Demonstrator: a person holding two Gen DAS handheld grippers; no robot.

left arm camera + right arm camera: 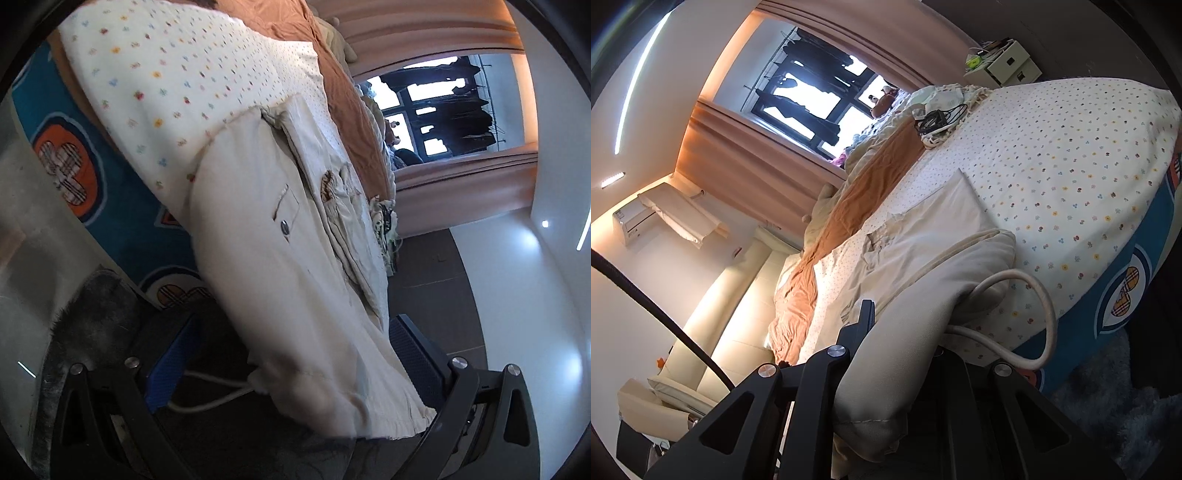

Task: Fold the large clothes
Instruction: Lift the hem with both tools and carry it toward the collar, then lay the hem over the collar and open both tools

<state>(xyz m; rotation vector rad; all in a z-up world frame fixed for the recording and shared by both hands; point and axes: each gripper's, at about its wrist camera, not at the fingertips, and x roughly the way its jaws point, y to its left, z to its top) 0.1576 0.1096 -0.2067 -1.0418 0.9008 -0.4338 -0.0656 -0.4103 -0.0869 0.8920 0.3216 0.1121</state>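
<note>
The cream trousers [266, 236] lie spread on the bed [166, 74], over a white sheet [1071, 147] dotted with small flowers, with an orange blanket [871, 173] bunched along the far side toward the window [812, 99]. In the left wrist view, the left hand-held gripper [295, 354] stands spread wide, its blue pads [413, 354] on either side of the near edge of the garment; the cloth passes between the fingers, and the pads do not press on it. A back pocket with a metal button [285, 226] sits further along the fabric from this gripper, and a pale drawstring [214, 391] loops out just beside the left pad.

In the right wrist view, the right hand-held gripper [897, 369] is pressed together on a thick fold of the same trousers, the cloth bulging out around its dark fingers [864, 325]. The drawstring curls out to the right of this grip over the edge of the bed. The blue bed side [1137, 295] carries round patterned patches. A nightstand [1008, 62] stands beyond the far corner of the bed.
</note>
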